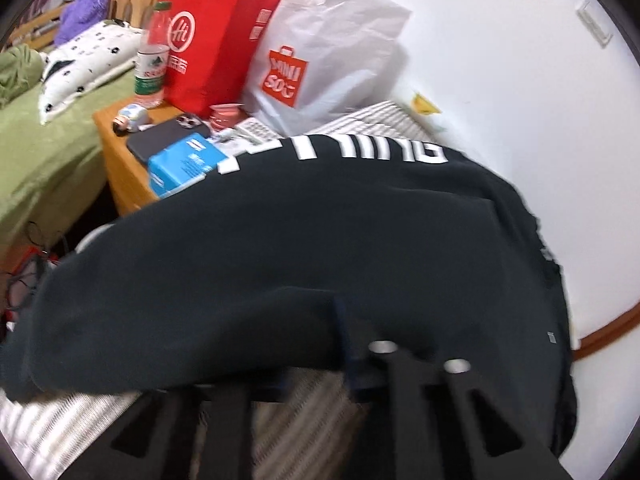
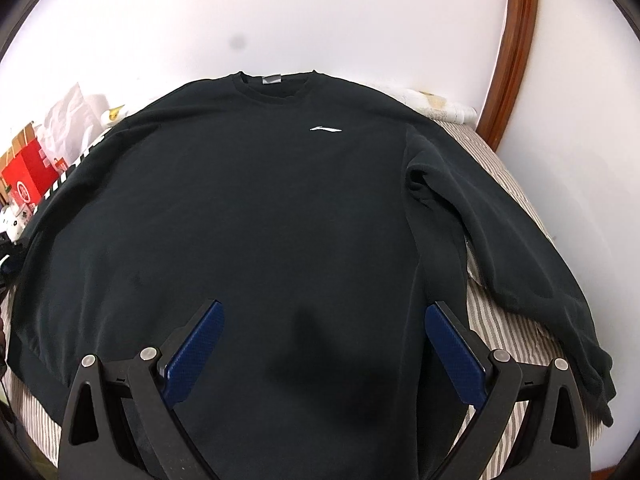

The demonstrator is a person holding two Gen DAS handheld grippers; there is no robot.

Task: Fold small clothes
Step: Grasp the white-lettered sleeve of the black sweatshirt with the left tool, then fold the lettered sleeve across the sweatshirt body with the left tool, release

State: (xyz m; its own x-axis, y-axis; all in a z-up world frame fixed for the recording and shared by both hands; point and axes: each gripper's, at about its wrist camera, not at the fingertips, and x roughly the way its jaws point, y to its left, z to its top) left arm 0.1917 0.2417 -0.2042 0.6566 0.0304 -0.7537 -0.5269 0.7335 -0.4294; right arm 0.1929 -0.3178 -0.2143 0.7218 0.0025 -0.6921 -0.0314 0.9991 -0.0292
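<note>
- One black sweatshirt [image 2: 280, 208] lies flat, front up, on a striped sheet [image 2: 504, 320], collar toward the wall.
- Right gripper [image 2: 324, 336] hovers over its lower part, jaws wide, nothing between them.
- Left gripper [image 1: 352, 344] has its jaws closed together, pinching a fold at the sweatshirt's edge.
- Beside the bed, a nightstand [image 1: 116, 148] carries a red bag [image 1: 212, 40].

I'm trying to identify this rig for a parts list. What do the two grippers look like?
Each hand-held gripper, right and left, has black plastic linkage arms with triangular cut-outs, round silver pivot pins and flat dark blue textured finger pads. No cables or markings show.
</note>
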